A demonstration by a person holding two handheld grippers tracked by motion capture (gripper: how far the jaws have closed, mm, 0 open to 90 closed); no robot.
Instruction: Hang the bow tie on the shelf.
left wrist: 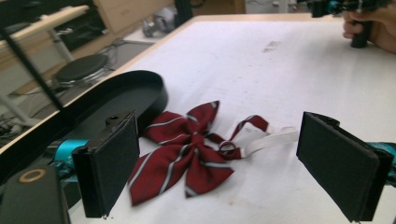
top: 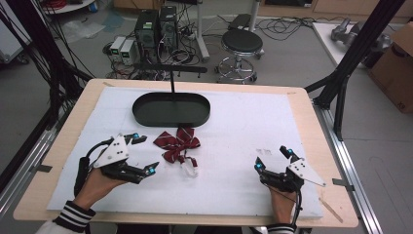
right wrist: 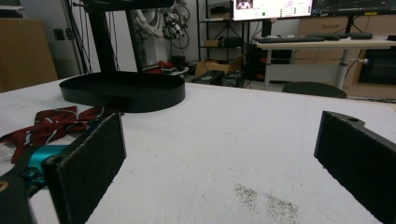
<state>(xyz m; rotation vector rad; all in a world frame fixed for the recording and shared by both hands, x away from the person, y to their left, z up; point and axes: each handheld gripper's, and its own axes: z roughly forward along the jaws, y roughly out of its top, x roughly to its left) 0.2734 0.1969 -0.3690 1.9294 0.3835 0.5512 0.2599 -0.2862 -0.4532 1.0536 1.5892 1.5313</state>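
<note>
Reaching for striped bow tie (top: 176, 143): lies just in front of black oval tray (top: 171, 110). Your left gripper (top: 141, 154), jaws spread, sits beside it; right gripper (top: 273, 158), spread too, well apart.

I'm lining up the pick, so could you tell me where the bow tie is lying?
In the high view the bow tie lies on the white mat, just in front of the black tray, nearer the left gripper.
</note>
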